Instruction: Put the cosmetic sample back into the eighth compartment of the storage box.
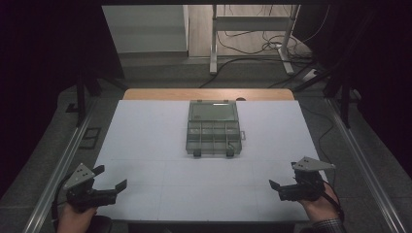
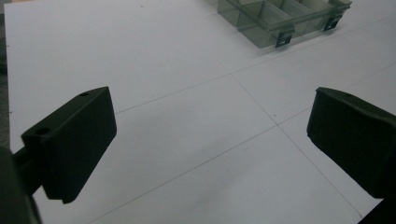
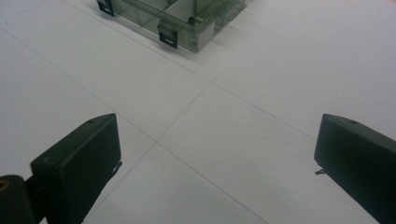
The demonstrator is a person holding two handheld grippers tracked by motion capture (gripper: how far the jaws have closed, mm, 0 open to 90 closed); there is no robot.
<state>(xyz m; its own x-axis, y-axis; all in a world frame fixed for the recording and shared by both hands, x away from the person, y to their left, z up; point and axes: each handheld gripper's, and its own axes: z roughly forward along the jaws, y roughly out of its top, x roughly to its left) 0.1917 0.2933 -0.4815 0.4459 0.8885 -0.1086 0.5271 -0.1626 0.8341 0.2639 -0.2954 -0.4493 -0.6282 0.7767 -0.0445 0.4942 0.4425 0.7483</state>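
Observation:
A clear grey plastic compartment box [image 1: 214, 127] lies open in the middle of the white table [image 1: 145, 141], its lid folded back on the far side and two dark latches at its near edge. The box [image 2: 280, 18] shows at the top of the left gripper view, and the box [image 3: 182, 16] at the top of the right gripper view. My left gripper [image 1: 111, 178] rests near the table's front left corner, open, nothing between its jaws. My right gripper [image 1: 283, 175] sits near the front right corner, also open and empty. Both are well short of the box.
Thin lines divide the white table top into rectangles. A wooden strip [image 1: 209, 94] runs along the far edge. Metal rails [image 1: 63, 160] flank both sides. Beyond the table stand a desk frame [image 1: 252, 39] and loose cables on the floor.

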